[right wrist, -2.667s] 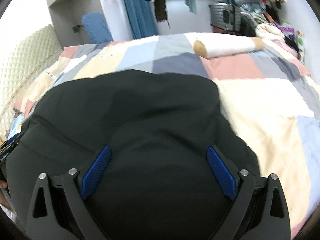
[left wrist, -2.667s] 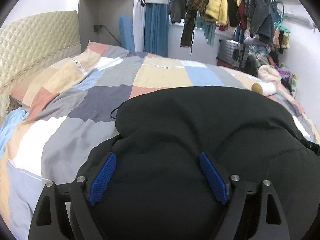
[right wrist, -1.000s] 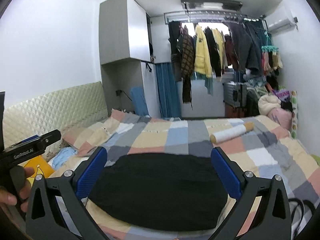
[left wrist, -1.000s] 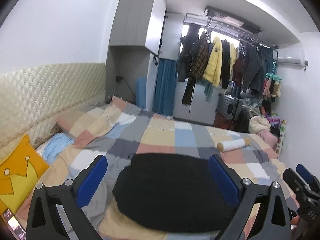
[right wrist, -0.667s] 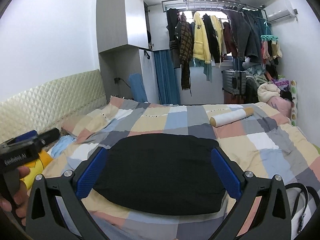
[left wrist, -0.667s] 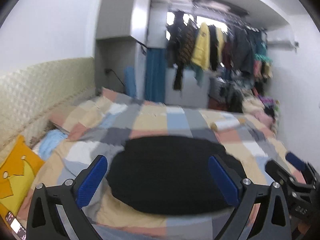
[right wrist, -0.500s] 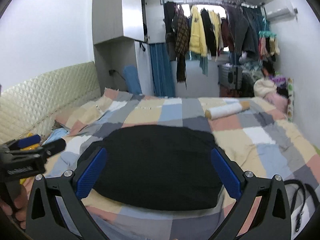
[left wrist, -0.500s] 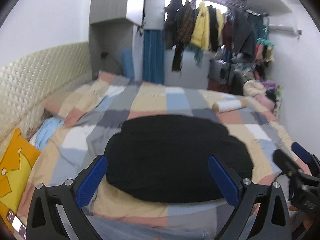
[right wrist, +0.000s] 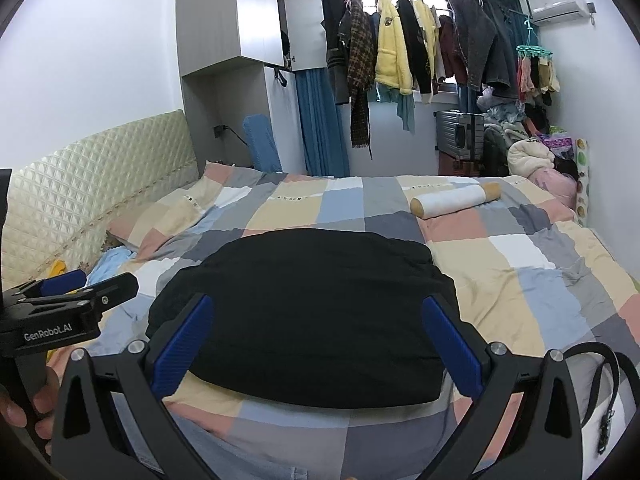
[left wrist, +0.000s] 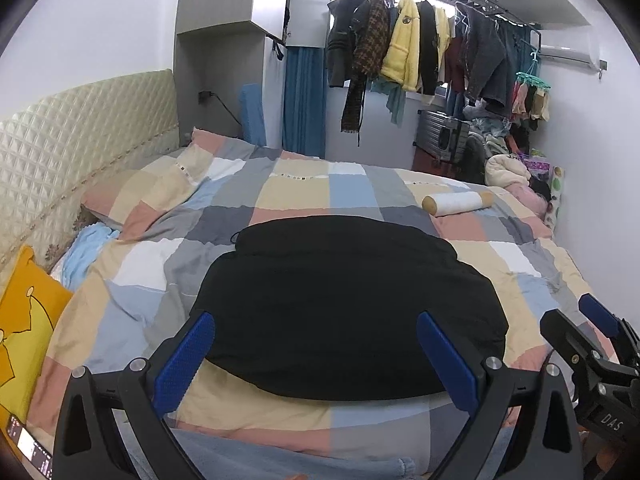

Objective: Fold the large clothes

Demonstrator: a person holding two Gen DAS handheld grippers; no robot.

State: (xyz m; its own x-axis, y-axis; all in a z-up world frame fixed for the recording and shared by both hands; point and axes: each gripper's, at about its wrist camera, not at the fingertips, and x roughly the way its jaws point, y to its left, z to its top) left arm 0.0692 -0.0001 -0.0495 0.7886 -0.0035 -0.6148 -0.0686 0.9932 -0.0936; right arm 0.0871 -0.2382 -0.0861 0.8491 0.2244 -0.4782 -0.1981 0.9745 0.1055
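Both grippers, left (left wrist: 316, 356) and right (right wrist: 318, 346), wide and empty above folded garment (left wrist: 348, 304). Risk: bulky padding, possibly springing open unpressed.

Bright, even daylight from the window (right wrist: 400, 12) far ahead of both grippers; sharp focus, fisheye-bent dark corners
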